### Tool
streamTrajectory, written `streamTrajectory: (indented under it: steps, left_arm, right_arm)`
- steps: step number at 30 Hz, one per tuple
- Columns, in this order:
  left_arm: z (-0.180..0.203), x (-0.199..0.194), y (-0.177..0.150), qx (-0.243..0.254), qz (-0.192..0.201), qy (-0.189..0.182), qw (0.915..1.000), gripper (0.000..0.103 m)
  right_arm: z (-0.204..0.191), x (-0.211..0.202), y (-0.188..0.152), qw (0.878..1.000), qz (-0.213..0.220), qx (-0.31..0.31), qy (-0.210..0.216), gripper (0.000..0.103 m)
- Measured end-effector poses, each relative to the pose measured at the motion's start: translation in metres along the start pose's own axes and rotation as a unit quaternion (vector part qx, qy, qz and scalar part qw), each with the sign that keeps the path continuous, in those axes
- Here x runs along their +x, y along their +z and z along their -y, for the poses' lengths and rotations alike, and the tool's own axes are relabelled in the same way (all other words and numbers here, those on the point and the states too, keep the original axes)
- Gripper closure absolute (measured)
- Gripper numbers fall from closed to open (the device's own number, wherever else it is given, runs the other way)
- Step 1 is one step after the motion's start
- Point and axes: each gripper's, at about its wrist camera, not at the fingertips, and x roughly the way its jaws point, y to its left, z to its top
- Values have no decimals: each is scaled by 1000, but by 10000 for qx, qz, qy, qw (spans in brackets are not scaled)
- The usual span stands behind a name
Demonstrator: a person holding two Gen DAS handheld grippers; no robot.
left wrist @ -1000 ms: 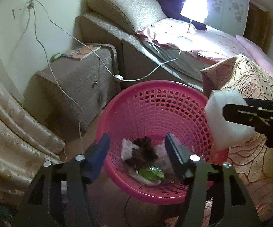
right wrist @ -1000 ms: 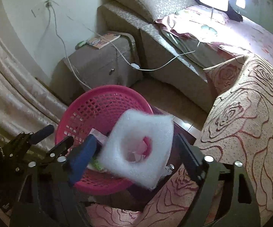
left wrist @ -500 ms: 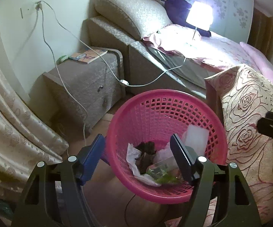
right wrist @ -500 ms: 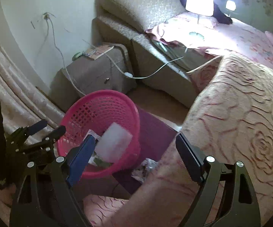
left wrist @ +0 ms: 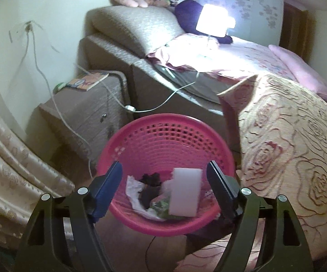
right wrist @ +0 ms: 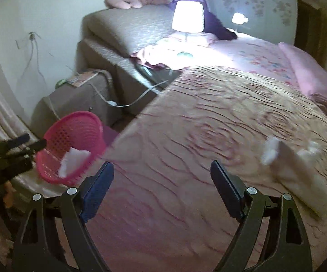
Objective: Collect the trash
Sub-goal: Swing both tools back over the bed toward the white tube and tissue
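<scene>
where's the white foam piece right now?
In the pink basket: the foam lies on its right side in the left wrist view, atop the other trash, below the bed's edge.

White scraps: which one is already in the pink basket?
The flat white foam piece, lying on the other rubbish inside the pink basket. The other white scraps lie on the rose-patterned bedspread.

Left wrist view looks down into the pink basket (left wrist: 163, 140) – right wrist view shares it, from farther off.
</scene>
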Motion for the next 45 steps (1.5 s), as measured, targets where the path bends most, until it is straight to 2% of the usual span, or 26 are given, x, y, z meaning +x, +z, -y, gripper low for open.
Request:
streamTrajectory:
  steps: [7,14,18,21,27,32,37,42,45]
  left_arm:
    - [37,-16,2,284,92,-357,9989,29]
    - [86,-27,-2,718,124,-686,9950,29]
    - [113,-29,-5,972,116,-800,9920,29]
    - [130,-30,-7,1093,95,-876,9901,29]
    - [152,-32,-2,1146,85,-1013,9882,29]
    - [168,-31,4,1139,66,-1097,9874,29]
    - [191,-32,8,1216,49,-1274,9844,29]
    - [213,-32,10,1389,22,-1449,9796,29]
    - [229,-31,13,1464,-15,-1575,9766,29]
  right_arm:
    - [38,-29,-31,9986,181,64,-486,19]
    - [116,-63,-53,9912,397,650,-1080,19]
    - [156,-68,-50,9877,444,961,-1155,19]
    - [175,-61,-47,9892,356,993,-1019,19]
    - [188,-38,-46,9947,43,957,-370,19]
    - [159,-37,-46,9979,4,639,92,19]
    - [129,-41,-49,9960,-92,445,775,19]
    - [140,-64,-50,9937,6,667,904,19]
    - [162,-85,-52,9950,237,878,418,19]
